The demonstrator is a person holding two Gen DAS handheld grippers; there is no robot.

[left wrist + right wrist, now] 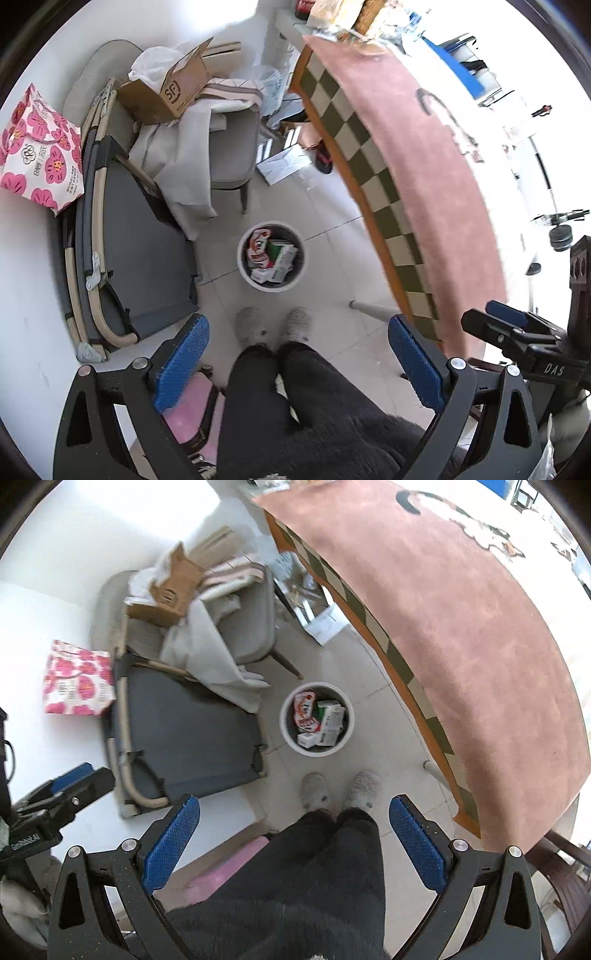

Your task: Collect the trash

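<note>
The pink plush table cover fills the frame from 12 to 4 o'clock in both views, with a green-and-cream checkered border along its near edge and dark lettering on top too smeared to read. At 9 o'clock a grey folded cot with beige tube frame lies on the floor. Behind it at 11 o'clock stands a grey chair draped with pale cloth, and on that sits a brown cardboard box printed with the logo "SF". At 9 to 10 o'clock, against the wall, leans a pink-flowered paper bag; its small print is not legible.

The white trash bin stands on the tiled floor at the centre of the left view, and just toward 12 o'clock of centre in the right view, just ahead of the person's grey slippers. It holds a red-and-white snack wrapper and green-and-white cartons; their wording cannot be made out.

The left gripper has its blue-padded jaws spread wide with nothing between them. The right gripper is likewise spread wide and bare; it shows at 4 o'clock in the left view, its body marked "DAS".
</note>
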